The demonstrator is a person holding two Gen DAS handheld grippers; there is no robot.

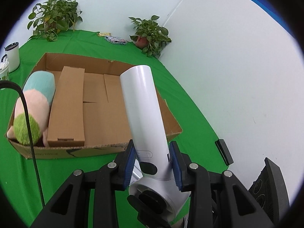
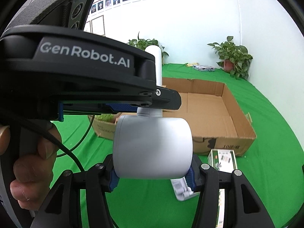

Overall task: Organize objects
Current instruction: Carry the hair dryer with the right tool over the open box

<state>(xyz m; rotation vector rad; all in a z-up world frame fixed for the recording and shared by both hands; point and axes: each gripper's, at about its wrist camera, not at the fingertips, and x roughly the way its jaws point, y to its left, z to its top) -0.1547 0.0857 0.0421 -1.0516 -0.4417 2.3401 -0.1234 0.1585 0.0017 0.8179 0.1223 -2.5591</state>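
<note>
White hair dryer [image 1: 144, 114] clamped by both grippers, held in the air above green cloth. Left gripper [image 1: 153, 164] nearly closed, blue pads [image 1: 130, 163] pinching the handle near its +/- button. Right gripper [image 2: 153, 174] narrow too, pads [image 2: 114, 180] squeezing the barrel [image 2: 152, 148] from both sides. Handle's long axis runs up and away from the left camera, free end tilted toward the cardboard box [image 1: 106, 102]; barrel lies crosswise in the right view.

Box is an open shallow tray just beyond, holding a plush toy [image 1: 32, 112] at its left end and a flat cardboard carton [image 1: 66, 108] beside it. Green tablecloth [image 1: 180, 95], white walls, two potted plants [image 1: 53, 17] [image 1: 152, 32] at the far edge, white cup [image 1: 12, 57] far left. Small green-and-white box [image 2: 222, 159] and white plastic part [image 2: 180, 188] on the cloth, near side of the tray.

Left gripper body reads "GenRobot.AI". Tray print too blurred to read. Photo rows on the wall.
</note>
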